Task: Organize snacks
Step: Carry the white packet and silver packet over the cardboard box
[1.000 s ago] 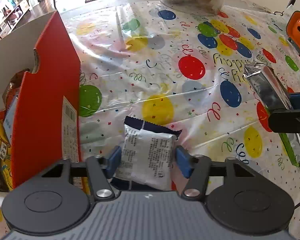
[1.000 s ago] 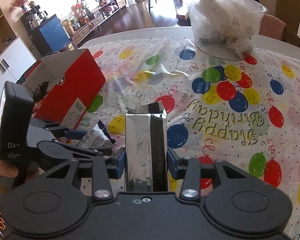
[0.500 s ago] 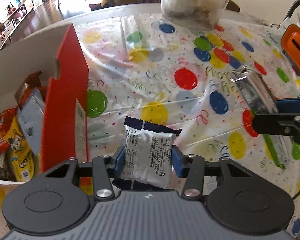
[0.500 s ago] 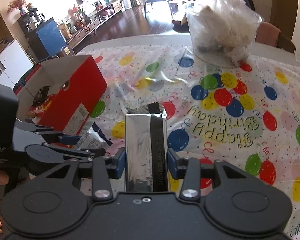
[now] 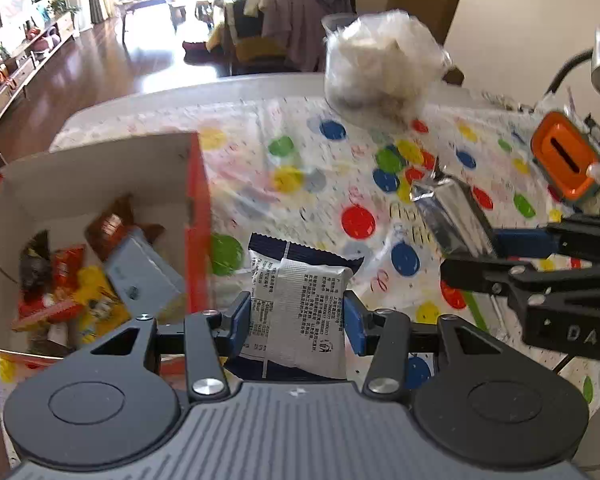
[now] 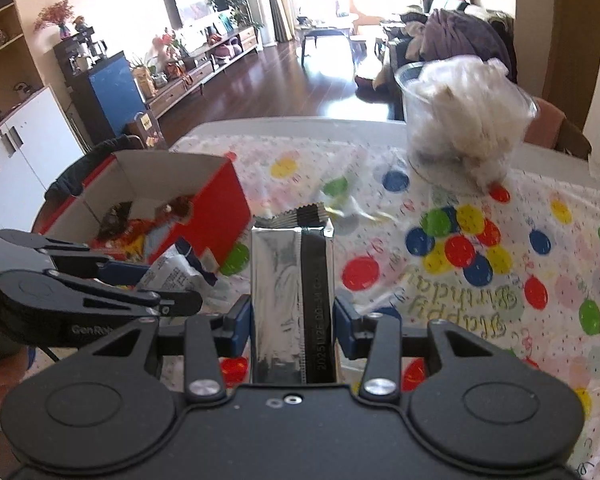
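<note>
Both packets have been lifted off the desk (image 5: 260, 92) beside the red box (image 5: 198, 216): the white snack packet (image 5: 300, 300) is clamped in the left claw (image 5: 298, 322), the silver packet (image 6: 292, 304) in the right claw (image 6: 290, 326); boxing is judged next.

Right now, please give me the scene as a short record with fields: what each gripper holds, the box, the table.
left gripper: shut on white snack packet
right gripper: shut on silver foil packet
red box: open, on the table, left of both grippers
box contents: several snack packets
table cover: balloon tablecloth
far end: clear tub with white filling
</note>
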`<move>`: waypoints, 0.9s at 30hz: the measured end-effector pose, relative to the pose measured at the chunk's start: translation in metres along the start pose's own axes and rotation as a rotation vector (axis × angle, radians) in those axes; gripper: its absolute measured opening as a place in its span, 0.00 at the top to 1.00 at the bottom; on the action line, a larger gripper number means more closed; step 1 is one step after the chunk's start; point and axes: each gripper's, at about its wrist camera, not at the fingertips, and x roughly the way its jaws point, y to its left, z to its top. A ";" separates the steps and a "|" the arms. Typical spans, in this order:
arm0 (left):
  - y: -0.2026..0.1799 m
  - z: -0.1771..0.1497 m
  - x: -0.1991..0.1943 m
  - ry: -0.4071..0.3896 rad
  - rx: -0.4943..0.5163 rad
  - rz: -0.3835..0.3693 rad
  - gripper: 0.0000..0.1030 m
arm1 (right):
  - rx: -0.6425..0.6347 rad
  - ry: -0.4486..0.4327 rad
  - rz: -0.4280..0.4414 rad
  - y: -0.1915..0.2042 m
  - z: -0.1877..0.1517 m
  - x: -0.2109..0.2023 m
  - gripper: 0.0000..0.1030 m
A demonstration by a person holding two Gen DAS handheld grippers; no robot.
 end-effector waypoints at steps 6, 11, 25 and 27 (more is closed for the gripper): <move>0.028 0.009 -0.027 -0.042 -0.033 0.029 0.54 | -0.023 -0.027 0.022 0.029 0.017 -0.002 0.60; 0.062 0.014 -0.042 -0.070 -0.071 0.063 0.54 | -0.043 -0.045 0.042 0.056 0.033 0.006 0.60; 0.166 0.021 -0.039 -0.058 -0.151 0.166 0.54 | -0.089 -0.024 0.054 0.126 0.070 0.073 0.60; 0.179 0.022 -0.035 -0.049 -0.160 0.184 0.54 | -0.091 -0.012 0.054 0.133 0.074 0.086 0.60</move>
